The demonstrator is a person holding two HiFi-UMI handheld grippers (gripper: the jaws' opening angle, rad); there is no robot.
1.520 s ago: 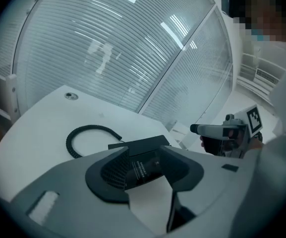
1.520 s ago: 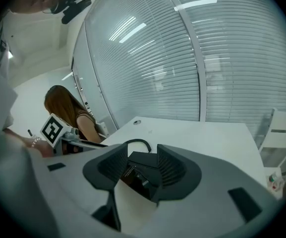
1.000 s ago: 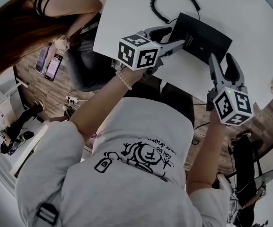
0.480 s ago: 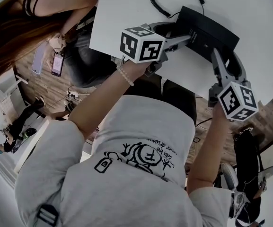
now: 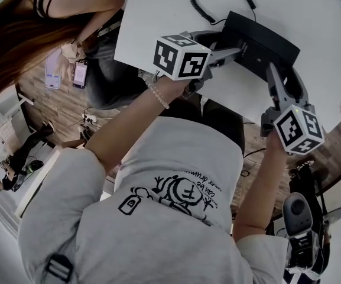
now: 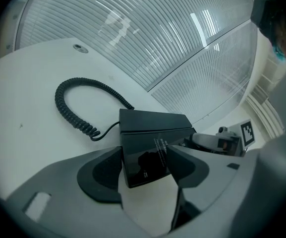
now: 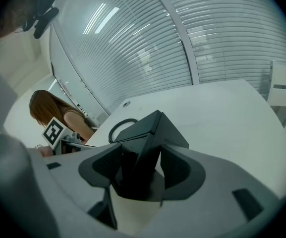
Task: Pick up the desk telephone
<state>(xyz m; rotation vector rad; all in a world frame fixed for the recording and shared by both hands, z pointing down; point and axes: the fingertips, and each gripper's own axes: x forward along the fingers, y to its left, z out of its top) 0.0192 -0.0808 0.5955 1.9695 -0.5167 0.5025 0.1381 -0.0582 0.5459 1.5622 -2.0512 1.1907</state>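
The left tongs (image 5: 228, 42) clamp the near left end of the desk telephone (image 5: 263, 42) and the right tongs (image 5: 282, 76) pinch its near right corner, so the grasp looks made, but the lift off the white bench (image 5: 158, 16), coiled cord (image 5: 201, 3) beyond, seems yet to come.

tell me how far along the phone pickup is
Done: both grippers are at the desk telephone. In hand: the left gripper has its jaws on either side of one end and the right gripper on the opposite corner, pads apparently pressing on it. Left: the lift itself. The telephone seems to rest on the table, coiled cord lying slack beside it.
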